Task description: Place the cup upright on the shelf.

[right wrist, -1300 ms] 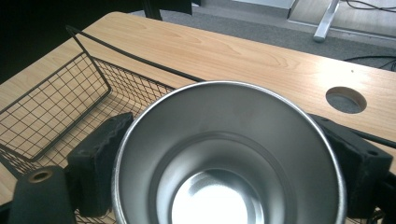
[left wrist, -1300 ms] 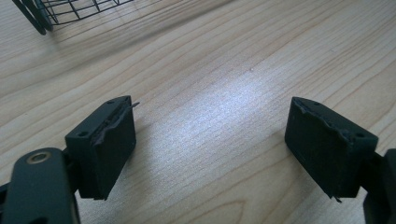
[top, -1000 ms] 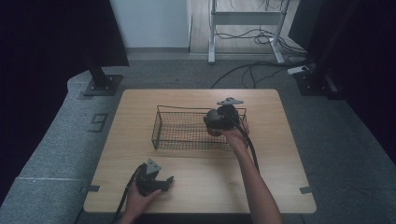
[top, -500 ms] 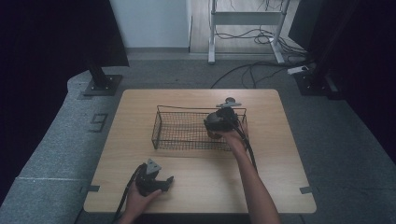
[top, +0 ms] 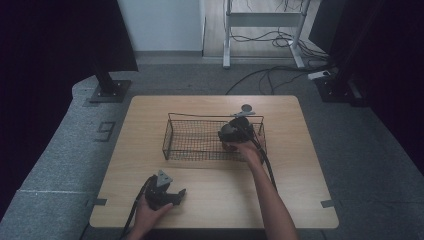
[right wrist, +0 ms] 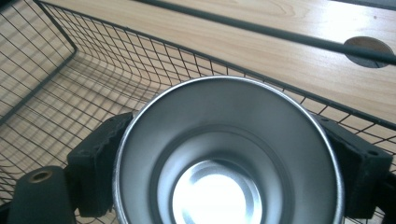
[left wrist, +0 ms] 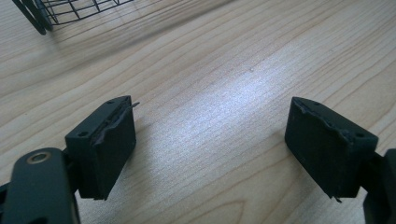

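right claw (top: pixel 235 131) with steel cup (right wrist: pixel 227 154) shifted slightly deeper over wire basket (top: pixel 172 135)

Metal stand (top: pixel 263 20) & floor cables (top: pixel 280 75) behind table (top: pixel 300 165).

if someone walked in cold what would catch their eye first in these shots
Most striking is the shiny steel cup, mouth toward the camera, clamped between the right tongs inside the black wire basket at the middle of the wooden table. Next come the left tongs, open with nothing between them, resting at the table's near edge.
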Motion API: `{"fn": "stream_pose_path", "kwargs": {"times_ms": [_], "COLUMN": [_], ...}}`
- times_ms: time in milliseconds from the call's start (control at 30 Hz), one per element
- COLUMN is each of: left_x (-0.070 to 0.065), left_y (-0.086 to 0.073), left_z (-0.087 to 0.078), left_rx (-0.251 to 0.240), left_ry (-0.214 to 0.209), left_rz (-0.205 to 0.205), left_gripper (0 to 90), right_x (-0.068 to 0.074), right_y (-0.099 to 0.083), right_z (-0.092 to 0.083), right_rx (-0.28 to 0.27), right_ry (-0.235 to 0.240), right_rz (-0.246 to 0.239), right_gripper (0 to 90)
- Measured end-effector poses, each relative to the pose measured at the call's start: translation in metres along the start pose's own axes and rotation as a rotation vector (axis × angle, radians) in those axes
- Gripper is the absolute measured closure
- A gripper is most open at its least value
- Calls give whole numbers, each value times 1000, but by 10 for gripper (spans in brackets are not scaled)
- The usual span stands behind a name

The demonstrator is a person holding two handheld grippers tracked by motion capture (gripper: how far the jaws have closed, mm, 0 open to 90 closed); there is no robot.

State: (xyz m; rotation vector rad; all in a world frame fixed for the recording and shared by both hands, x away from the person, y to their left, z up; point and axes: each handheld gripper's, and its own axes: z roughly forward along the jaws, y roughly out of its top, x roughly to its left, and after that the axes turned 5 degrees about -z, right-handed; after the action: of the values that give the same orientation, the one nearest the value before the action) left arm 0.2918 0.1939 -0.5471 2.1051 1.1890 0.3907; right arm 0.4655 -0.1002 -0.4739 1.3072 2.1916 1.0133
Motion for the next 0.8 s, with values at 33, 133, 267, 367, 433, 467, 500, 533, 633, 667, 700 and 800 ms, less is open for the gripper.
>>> {"fn": "stream_pose_path", "kwargs": {"times_ms": [33,133,267,367,433,467,500,533,633,667,700,800], "left_x": [0,0,0,0,0,0,0,0,0,0,0,0], "left_y": [0,0,0,0,0,0,0,0,0,0,0,0], "left_z": [0,0,0,0,0,0,0,0,0,0,0,0], "left_rx": [0,0,0,0,0,0,0,0,0,1,0,0], "left_ry": [0,0,0,-1,0,0,0,-1,0,0,0,0], "left_rz": [0,0,0,0,0,0,0,0,0,0,0,0], "left_gripper": [163,164,163,164,164,163,163,164,164,164,164,163], "right_x": [0,1,0,0,0,0,0,0,0,0,0,0], "right_y": [0,-2,-4,-5,-6,-9,-9,-12,-12,-12,-12,-11], "right_z": [0,2,3,3,4,7,7,9,9,10,10,10], "right_rx": [0,6,7,15,30,46,46,59,54,69,69,79], "right_ry": [0,-2,2,3,7,5,5,-2,0,4,4,3], "right_rz": [0,1,2,-1,0,-1,-1,-6,-1,-9,-9,-20], "right_gripper": [133,133,133,133,133,133,133,132,132,132,132,131]}}
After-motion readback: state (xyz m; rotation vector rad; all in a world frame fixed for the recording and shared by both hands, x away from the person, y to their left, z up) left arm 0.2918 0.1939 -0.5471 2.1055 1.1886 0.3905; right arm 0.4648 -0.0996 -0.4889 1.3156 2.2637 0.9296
